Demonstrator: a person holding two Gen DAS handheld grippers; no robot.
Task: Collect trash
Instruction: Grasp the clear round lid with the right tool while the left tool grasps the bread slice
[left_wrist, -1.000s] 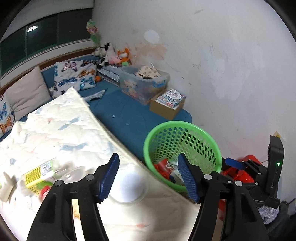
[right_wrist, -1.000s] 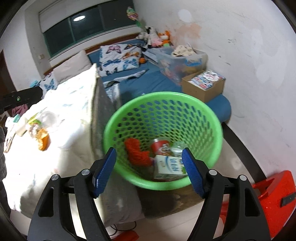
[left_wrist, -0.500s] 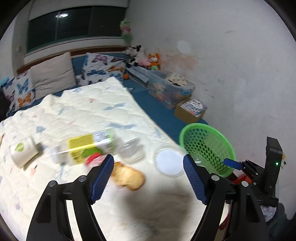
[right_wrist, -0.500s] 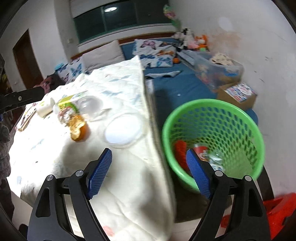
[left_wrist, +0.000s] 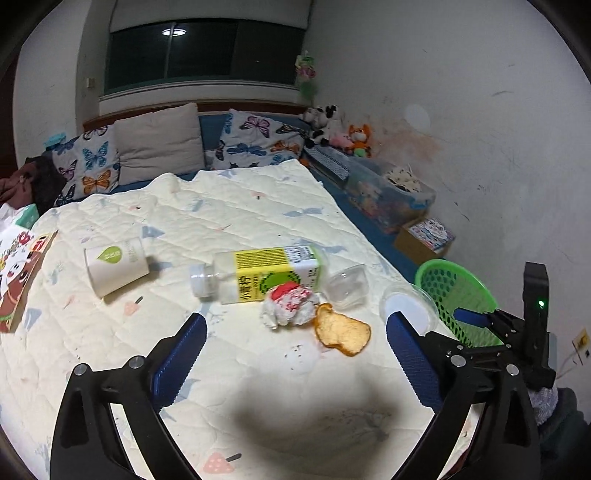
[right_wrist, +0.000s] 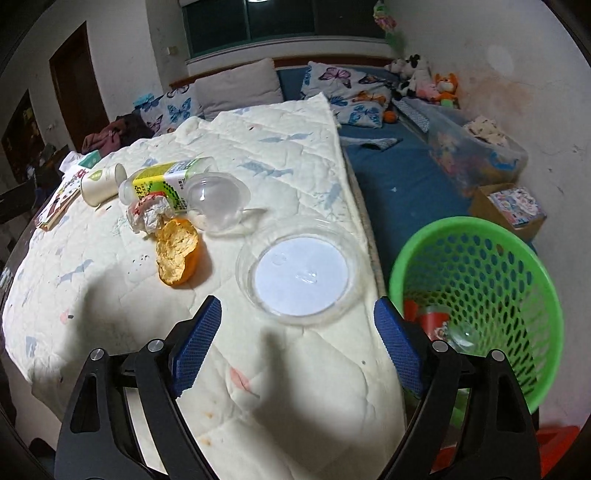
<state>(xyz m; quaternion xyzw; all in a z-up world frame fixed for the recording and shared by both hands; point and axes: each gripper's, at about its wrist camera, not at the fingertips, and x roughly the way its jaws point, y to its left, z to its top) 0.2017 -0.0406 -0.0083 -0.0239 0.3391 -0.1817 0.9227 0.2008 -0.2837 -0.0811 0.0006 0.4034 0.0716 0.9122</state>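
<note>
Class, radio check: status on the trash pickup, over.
Left gripper and right gripper opening, nothing between fingers. Clear lid nearest right gripper, on quilt. Green basket alongside. Nothing blocking.

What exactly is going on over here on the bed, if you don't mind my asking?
A person is clearing trash off the quilt with a gripper in each hand. Both the left gripper and the right gripper are empty, jaws opening. Left to collect: a paper cup, a bottle, a crumpled wrapper, orange peel, a clear cup and a clear lid. The green basket beside the bed already holds some trash.
</note>
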